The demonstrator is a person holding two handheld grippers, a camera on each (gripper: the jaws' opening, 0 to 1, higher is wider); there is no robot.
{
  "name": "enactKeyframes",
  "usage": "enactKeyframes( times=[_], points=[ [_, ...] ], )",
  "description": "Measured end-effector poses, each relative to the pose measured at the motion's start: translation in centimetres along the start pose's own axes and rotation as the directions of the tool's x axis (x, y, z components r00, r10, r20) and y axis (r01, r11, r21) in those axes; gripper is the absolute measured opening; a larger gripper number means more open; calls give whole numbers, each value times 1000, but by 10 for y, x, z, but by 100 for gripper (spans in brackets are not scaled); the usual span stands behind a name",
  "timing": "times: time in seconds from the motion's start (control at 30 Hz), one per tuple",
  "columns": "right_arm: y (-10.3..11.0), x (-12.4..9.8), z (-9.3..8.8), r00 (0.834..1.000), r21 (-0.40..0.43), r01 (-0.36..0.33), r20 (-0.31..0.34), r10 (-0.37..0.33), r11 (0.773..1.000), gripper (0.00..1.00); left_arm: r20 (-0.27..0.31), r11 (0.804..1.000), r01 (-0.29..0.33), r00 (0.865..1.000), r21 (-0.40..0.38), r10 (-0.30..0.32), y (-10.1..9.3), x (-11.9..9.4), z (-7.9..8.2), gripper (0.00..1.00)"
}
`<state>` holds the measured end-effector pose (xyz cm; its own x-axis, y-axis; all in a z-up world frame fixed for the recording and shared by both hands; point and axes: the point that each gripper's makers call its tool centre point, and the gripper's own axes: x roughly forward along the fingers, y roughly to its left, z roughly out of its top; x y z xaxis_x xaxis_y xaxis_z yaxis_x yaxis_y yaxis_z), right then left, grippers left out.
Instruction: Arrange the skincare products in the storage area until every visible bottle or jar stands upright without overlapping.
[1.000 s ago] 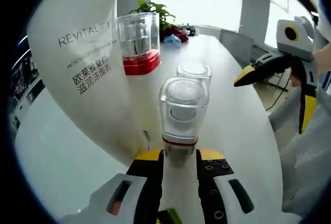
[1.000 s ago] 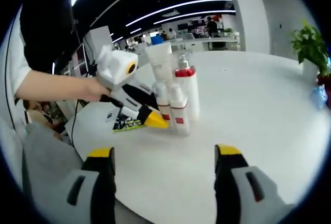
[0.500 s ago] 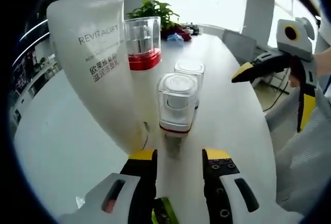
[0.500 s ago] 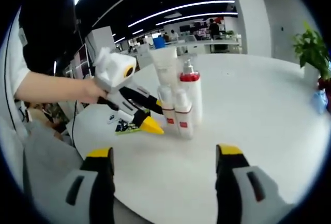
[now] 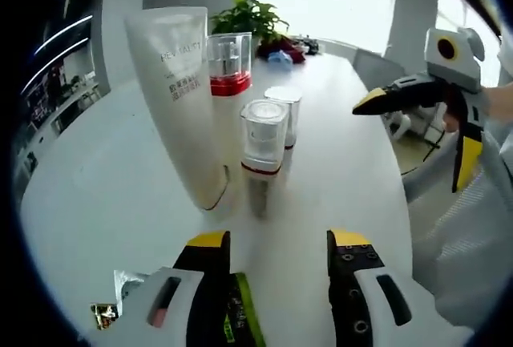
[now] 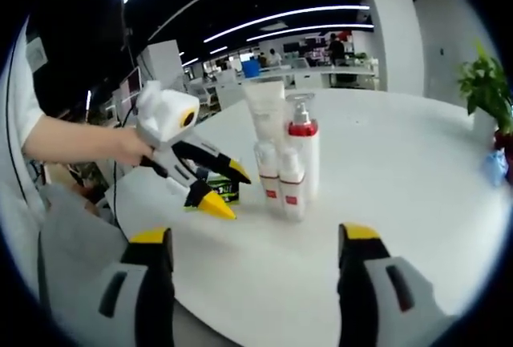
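Left gripper view
Left gripper (image 5: 276,243): jaws are spread and nothing is gripped; it is held just short of the products, apart from them.
Products: four are seen standing upright in a tight cluster on the white table (image 5: 96,195).
Tube (image 5: 184,102): tall, white, printed with grey lettering, stood on its cap end and leaning slightly.
Pump bottle (image 5: 228,70): clear overcap above a red collar, set behind the tube.
Near small bottle (image 5: 262,143): clear square cap, thin red band, white body.
Far small bottle (image 5: 282,110): a matching piece, just behind the near one.
Right gripper (image 5: 413,94): seen at the side, well apart from the cluster.

Right gripper view
Right gripper (image 6: 255,239): released, jaws wide, nothing between them.
Cluster: the same four are seen upright mid-table, touching or nearly so; none lies across another.
Leaflet (image 6: 215,191): lies flat beside the left gripper.

Step in hand
Judgement: the arrangement appears complete; a straight withdrawal, clear of the leaning tube, is advised so nothing is toppled.
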<state>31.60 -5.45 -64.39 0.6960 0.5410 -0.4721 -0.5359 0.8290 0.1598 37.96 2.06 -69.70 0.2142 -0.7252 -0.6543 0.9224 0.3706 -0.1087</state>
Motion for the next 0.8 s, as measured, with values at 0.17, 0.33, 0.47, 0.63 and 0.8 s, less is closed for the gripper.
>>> enactKeyframes(
  times=[0.17, 0.33, 0.47, 0.63, 0.8],
  points=[
    [4, -1, 3, 1000, -10, -7, 5, 7, 1000, 88, -17, 999, -19, 1000, -27, 18, -2, -12, -10, 52],
    [9, -2, 4, 1000, -20, -14, 7, 14, 1000, 89, -19, 997, -44, 999, -69, 43, -5, -24, -19, 59],
    [13, -3, 4, 1000, -28, -19, 3, 20, 999, 90, -15, 994, -62, 998, -93, 61, -8, -32, -25, 62],
    [15, -6, 5, 1000, -39, -25, 3, 25, 999, 92, 4, 987, -88, 996, -137, 90, -12, -44, -31, 65],
    [18, -11, 5, 1000, -55, -29, 3, 29, 998, 93, 19, 977, -112, 993, -179, 118, -15, -56, -36, 73]
  ],
)
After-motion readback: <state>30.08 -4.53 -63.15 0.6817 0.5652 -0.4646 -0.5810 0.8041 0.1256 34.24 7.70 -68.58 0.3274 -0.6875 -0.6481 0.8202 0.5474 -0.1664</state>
